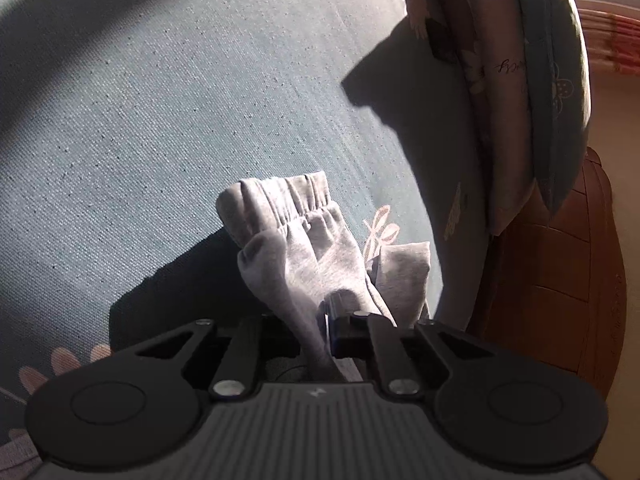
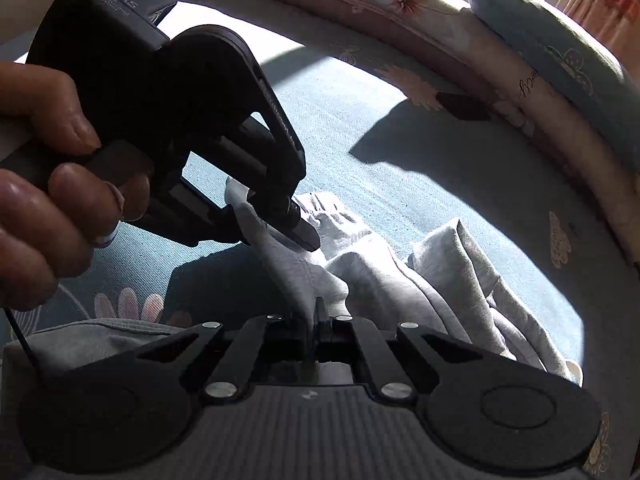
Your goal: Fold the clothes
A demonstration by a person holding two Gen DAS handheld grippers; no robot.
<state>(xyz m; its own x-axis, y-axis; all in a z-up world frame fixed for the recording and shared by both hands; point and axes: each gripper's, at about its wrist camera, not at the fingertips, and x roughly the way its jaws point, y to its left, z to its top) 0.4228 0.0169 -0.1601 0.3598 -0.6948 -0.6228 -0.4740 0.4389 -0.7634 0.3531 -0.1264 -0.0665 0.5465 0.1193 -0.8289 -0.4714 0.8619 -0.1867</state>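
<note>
A grey garment with an elastic waistband (image 1: 296,236) lies bunched on the blue-green bed sheet (image 1: 160,120). My left gripper (image 1: 326,322) is shut on a fold of it, and the cloth rises from the bed up into the jaws. In the right wrist view the garment (image 2: 400,280) spreads to the right in loose folds. My right gripper (image 2: 314,320) is shut on a raised ridge of the grey cloth. A hand (image 2: 44,200) holds the left gripper (image 2: 296,228) just ahead on the left, pinching the same cloth a short way beyond.
A rolled floral quilt (image 1: 492,100) and a blue pillow (image 1: 560,100) stand along the right side of the bed, with a wooden headboard (image 1: 560,288) behind. In the right wrist view the quilt (image 2: 440,32) and pillow (image 2: 560,56) curve along the far edge. Sunlit sheet (image 2: 360,120) lies beyond the garment.
</note>
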